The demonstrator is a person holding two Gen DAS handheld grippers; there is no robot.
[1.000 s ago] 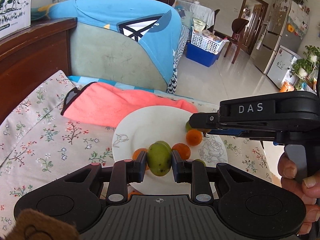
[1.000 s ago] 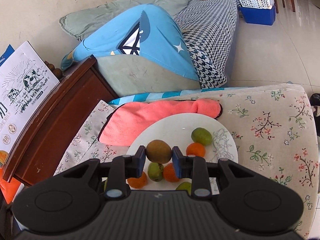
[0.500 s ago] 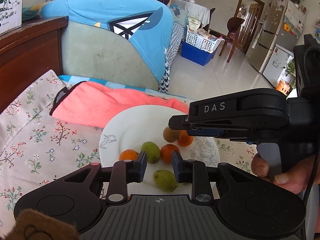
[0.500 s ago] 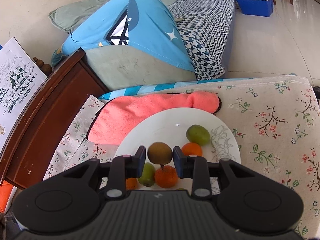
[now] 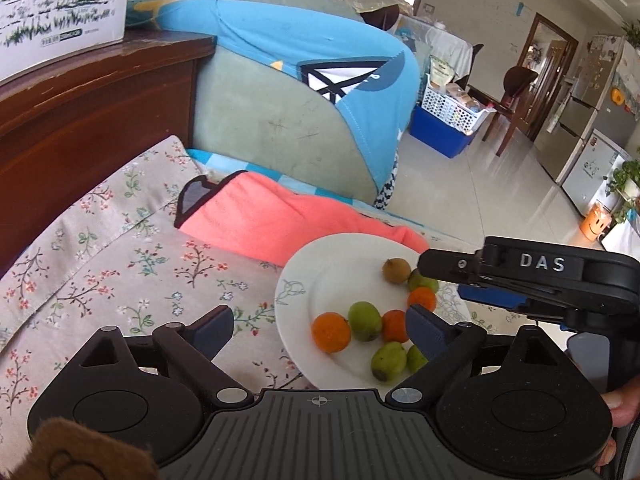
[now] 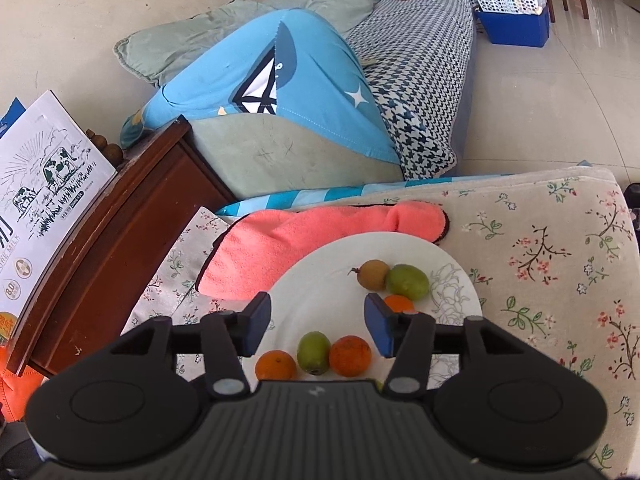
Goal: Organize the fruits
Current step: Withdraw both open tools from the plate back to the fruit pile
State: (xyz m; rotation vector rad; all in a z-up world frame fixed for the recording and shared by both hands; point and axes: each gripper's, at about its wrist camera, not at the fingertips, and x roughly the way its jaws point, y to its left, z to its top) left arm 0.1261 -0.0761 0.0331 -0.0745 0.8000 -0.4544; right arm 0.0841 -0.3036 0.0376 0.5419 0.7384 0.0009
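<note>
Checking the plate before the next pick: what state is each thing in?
left gripper: jaws opening, empty
right gripper: jaws opening, empty
brown kiwi: lying on plate, touching a green fruit
white plate: upright, holding fruits
pink towel: crumpled behind plate

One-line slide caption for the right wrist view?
Right gripper opening, empty, over a white plate of oranges, green fruits and one brown fruit on a floral cloth.
</note>
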